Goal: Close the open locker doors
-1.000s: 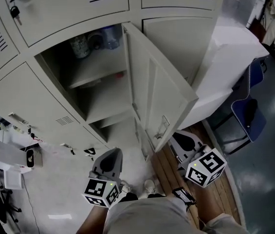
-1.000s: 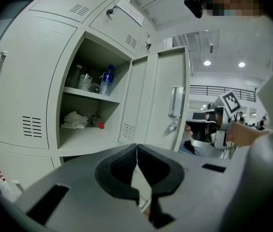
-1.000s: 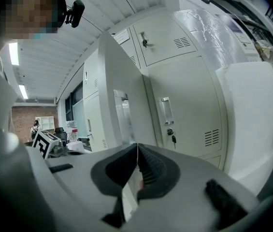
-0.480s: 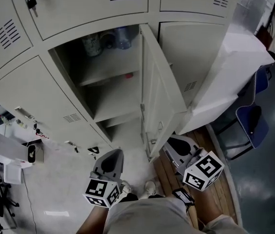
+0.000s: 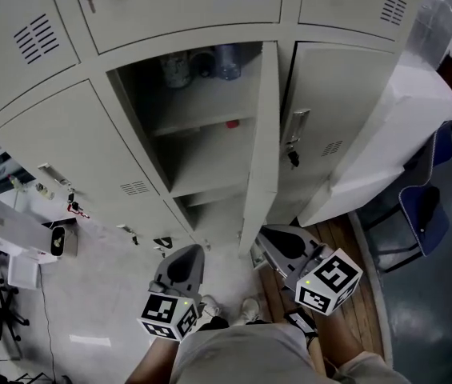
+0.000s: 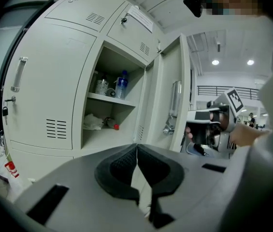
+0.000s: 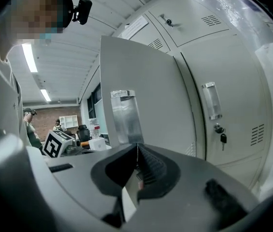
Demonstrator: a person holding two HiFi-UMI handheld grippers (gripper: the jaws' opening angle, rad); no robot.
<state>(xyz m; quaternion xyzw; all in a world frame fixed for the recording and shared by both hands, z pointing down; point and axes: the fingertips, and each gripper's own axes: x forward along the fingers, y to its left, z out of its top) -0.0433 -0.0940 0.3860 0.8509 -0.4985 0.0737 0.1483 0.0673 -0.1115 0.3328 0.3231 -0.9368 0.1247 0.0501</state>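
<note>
While the locker door (image 5: 262, 134) stands out edge-on from its open compartment (image 5: 210, 154), the right gripper (image 5: 264, 234) is just beside the door's lower outer face, its jaws together on nothing. The left gripper (image 5: 186, 250) hangs lower left, jaws together too, empty.

No word, number or brand is showing clearly enough to read; the near marker cube (image 5: 166, 314) and the other marker cube (image 5: 328, 282) are carrying only black-and-white square patterns, not letters; a white label (image 6: 140, 19) is sitting on an upper locker door (image 6: 132, 30), its print coming out too small to make out.
</note>
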